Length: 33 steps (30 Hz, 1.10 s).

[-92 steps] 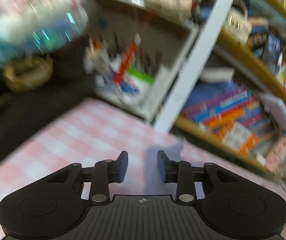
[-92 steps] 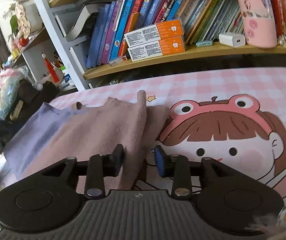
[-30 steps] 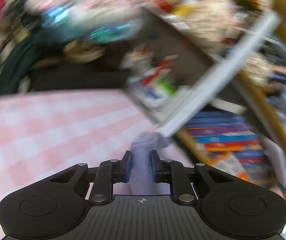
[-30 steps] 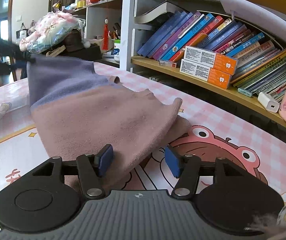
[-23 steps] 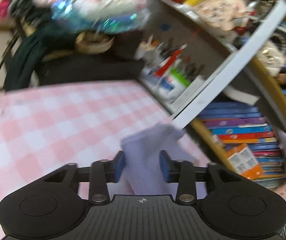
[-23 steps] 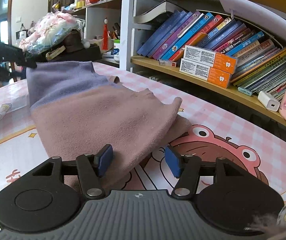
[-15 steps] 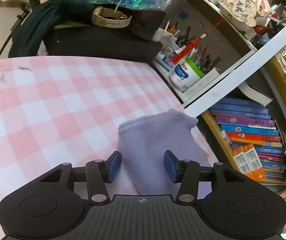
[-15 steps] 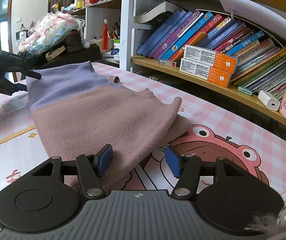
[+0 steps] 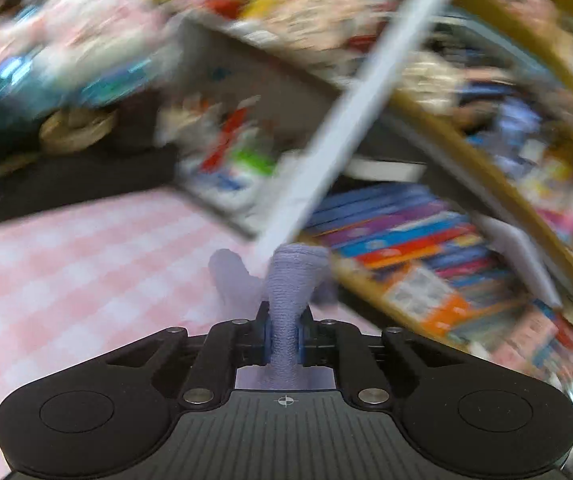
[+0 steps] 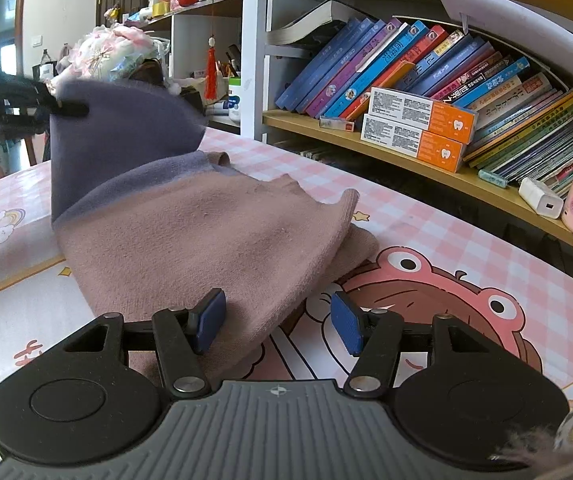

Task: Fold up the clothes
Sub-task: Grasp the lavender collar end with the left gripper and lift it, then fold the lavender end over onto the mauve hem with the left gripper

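while left gripper [image 9: 284,338] pinches it, garment [image 10: 206,228] mauve-pink, purple-topped.

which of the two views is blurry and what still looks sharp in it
Left wrist view: heavy motion blur smears the shelves, books and pink checked tablecloth; only the black left gripper and the lilac knitted cloth pinched in it stay crisp. Right wrist view: sharp throughout, with fisheye bending of the wooden bookshelf, except the far left gripper lifting the purple-and-pink knitted garment.

We see a soft sweater [image 10: 206,232], pink at the bottom, purple on top, lying flat, its purple corner lifted up.
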Available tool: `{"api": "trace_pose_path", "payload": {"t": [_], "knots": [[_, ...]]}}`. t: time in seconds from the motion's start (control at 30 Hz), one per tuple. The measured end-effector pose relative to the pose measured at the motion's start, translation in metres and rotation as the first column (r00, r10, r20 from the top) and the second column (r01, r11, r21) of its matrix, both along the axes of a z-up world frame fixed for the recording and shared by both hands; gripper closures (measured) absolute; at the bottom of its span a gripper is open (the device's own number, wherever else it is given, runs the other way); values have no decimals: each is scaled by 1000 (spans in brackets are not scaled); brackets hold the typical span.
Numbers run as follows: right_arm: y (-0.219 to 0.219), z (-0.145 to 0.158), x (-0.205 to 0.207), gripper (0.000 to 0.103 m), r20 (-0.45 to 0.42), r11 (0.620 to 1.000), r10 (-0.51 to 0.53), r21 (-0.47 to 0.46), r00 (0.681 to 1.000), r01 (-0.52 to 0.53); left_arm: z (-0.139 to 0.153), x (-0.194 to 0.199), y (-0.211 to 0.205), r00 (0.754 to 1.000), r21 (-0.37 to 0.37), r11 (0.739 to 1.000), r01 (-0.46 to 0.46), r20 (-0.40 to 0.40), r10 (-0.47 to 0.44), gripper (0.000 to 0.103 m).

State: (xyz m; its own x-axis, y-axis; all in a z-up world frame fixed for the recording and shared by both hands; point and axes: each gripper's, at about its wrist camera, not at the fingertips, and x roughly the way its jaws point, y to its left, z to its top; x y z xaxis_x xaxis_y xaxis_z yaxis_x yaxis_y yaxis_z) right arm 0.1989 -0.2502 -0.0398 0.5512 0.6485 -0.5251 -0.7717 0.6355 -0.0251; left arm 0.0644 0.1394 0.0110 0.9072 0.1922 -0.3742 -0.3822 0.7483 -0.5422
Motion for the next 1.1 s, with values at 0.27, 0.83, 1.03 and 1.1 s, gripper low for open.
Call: {"api": "trace_pose_path", "payload": {"t": [0.27,0.83,1.03,1.1], "knots": [[-1,0,1,47,-9,1000,3,4,1000,-3,-38,5,27,992,-158,981,-112,-82,100,69],[19,3,-36,58,-23,996,82,23,996,-82,-39,-8,63,997,-188,982,15,-72,-29,91],[33,4,-53,62,46,995,102,-20,994,-101,-25,-21,51,998,-95,995,17,-60,-23,92],[32,4,-48,63,27,995,95,-6,995,-95,-3,-19,28,998,2,998,61,-32,-61,92]]}}
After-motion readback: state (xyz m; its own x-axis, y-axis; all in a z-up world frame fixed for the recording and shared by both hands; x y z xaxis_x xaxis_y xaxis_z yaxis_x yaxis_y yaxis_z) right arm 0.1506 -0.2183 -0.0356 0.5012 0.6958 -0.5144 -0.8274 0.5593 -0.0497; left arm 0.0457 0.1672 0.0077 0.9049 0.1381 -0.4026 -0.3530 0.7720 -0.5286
